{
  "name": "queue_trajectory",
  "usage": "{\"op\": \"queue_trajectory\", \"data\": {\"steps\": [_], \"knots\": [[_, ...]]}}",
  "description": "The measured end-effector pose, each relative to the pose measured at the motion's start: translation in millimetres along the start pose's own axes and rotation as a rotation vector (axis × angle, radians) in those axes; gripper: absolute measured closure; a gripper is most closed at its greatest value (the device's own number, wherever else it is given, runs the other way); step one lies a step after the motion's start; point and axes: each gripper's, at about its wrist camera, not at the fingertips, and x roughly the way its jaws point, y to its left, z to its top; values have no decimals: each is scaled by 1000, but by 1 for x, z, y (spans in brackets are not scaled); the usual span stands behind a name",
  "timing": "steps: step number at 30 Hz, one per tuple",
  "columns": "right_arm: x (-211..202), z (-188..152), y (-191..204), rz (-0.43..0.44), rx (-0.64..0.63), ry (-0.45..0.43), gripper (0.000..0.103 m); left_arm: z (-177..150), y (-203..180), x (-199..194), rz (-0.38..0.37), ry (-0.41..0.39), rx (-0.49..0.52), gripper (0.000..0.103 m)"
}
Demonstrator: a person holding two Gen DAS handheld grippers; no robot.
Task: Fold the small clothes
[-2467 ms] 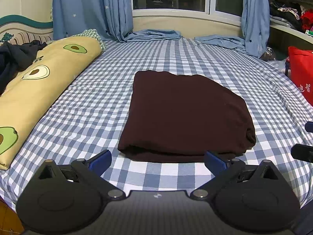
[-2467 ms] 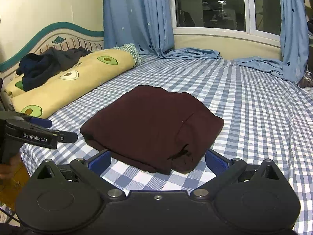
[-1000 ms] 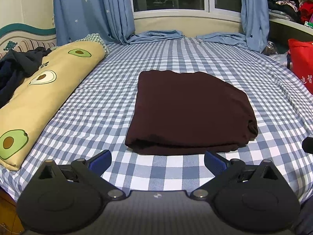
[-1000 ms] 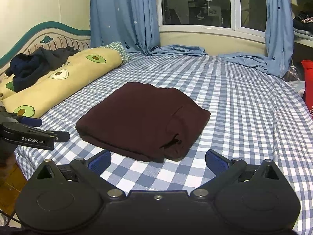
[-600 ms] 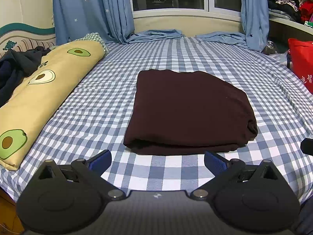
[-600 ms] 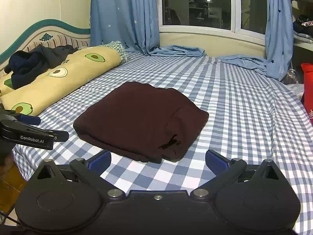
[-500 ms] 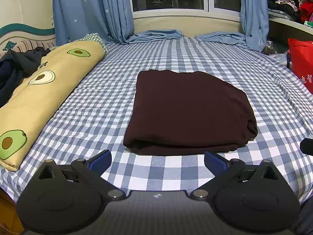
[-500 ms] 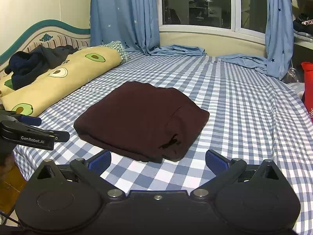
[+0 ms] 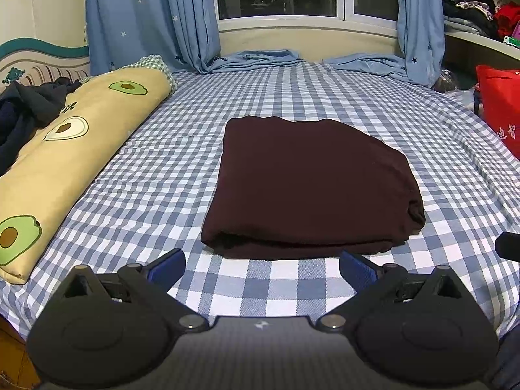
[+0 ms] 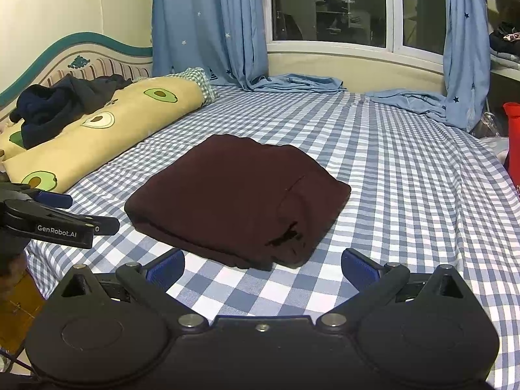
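The left gripper (image 9: 262,266) has its blue-padded fingers (image 9: 165,264) spread wide with nothing between them, poised low above the near edge of the bed. Just beyond the fingertips, lying across the gap between them and running a little past the right one, sits the dark maroon garment (image 9: 308,182), folded into a thick rectangle flat on the blue-and-white checked sheet (image 9: 169,169); its layered near edge faces the fingers without touching them. The right gripper (image 10: 262,266) is likewise spread apart and empty, fingers (image 10: 359,268) clear of the cloth, with the garment's bulky corner just ahead between them. From the right wrist view the left gripper appears at the left, beside the garment's left side and apart from it. Farther out to the left of both pairs of fingers lies a long yellow avocado-print pillow (image 9: 68,149) with a heap of dark clothing (image 10: 61,104) on its far end. Beyond the garment, blue star curtains (image 10: 208,29) trail onto the bed beneath the window, and a red bag (image 9: 499,107) stands off to the right.
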Motion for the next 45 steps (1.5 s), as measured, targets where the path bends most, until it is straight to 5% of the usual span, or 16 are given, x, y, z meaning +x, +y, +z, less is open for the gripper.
{"op": "queue_trajectory", "data": {"steps": [45], "knots": [[7,2,-1,20,-11,2,1,1,3,7,33,5,-7,1]]}}
